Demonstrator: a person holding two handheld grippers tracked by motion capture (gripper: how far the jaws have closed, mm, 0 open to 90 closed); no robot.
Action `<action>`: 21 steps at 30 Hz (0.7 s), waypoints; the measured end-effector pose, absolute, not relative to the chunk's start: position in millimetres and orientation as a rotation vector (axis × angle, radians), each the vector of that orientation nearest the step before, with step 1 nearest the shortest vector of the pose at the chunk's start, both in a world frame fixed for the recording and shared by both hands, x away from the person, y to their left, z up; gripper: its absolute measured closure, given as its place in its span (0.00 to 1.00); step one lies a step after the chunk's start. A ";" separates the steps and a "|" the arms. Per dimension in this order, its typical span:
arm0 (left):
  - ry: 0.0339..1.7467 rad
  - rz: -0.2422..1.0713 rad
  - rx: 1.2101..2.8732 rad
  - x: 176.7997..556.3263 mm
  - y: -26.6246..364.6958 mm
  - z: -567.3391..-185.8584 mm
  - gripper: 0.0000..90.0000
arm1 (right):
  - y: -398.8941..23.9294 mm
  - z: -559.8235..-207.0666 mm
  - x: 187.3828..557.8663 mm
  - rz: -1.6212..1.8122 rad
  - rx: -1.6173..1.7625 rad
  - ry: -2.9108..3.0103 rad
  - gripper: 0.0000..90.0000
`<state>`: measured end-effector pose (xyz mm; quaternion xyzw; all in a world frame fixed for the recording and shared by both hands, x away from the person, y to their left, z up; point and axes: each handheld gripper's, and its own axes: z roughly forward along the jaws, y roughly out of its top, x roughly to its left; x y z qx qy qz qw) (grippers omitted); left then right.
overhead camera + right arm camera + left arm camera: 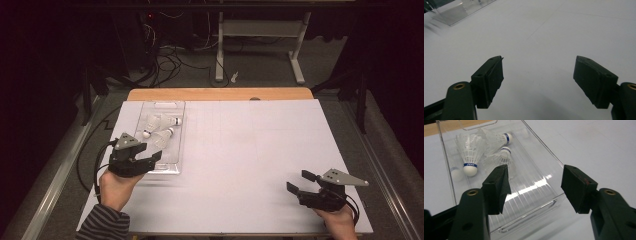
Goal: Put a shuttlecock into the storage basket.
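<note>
From my seat I see my left gripper [150, 159] at the near end of the clear plastic tray [176, 131], its matte black jaws spread wide with nothing between them; in the left gripper view the blocky, wedge-faced pads [499, 187] frame the tray's near wall [534, 216], which is glossy, ribbed along its floor and moulded with a slot-shaped handle. Three shuttlecocks [160, 128] lie on their sides at the far half of the tray, close together and partly overlapping: white feathered skirts with thin, see-through vanes, rounded white cork heads, and a blue band round each head. The nearest shuttlecock [470, 157] points its head toward my gripper and carries small white lettering on the band; the other two [499, 141] point their heads off to the right in that view. The tray sits on the left side of a smooth white table surface [240, 145], with a strip of pale wood [220, 93] showing along the far edge. My right gripper [299, 181] rests well apart, near the right front corner, a grey three-cornered plate on its back; its jaws also stand wide and empty, and the right gripper view shows their slightly rough, squared pads [490, 78] over bare white surface, with a corner of the tray [456, 12] at upper left.
</note>
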<state>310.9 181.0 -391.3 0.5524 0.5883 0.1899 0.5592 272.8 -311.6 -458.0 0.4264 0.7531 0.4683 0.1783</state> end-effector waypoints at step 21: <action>1.313 0.438 1.202 270.3 190.1 -407.5 0.41 | -312.3 -458.3 273.1 1.318 1.209 2.127 0.27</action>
